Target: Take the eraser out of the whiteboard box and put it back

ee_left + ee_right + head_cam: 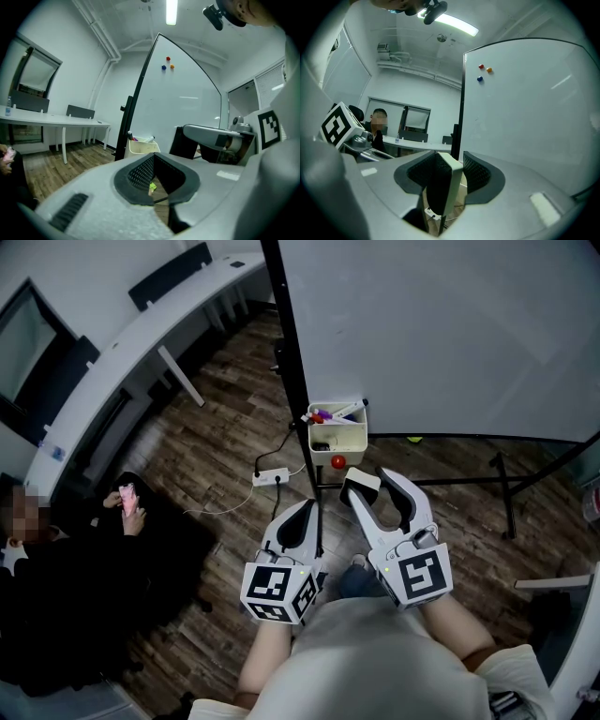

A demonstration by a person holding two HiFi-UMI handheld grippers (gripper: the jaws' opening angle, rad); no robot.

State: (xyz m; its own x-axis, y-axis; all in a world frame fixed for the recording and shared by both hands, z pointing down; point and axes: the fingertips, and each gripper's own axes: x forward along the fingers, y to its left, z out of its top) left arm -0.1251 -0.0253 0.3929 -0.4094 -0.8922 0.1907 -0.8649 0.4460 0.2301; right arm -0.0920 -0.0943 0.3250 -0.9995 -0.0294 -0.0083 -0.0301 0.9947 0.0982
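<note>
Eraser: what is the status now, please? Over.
Left claw shut, empty. Right claw shut on eraser, out of whiteboard box, near it. Nothing seen between them.

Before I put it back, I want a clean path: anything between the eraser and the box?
Nothing visible does. The black-and-white block eraser in the right hand-held gripper sits just short of the cream plastic box.

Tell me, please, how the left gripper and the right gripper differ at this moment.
The right gripper holds the eraser between wide-set jaws; the left gripper holds nothing, jaws together. The right gripper reaches nearer the whiteboard box than the left gripper. Both share the same two-jaw build.
</note>
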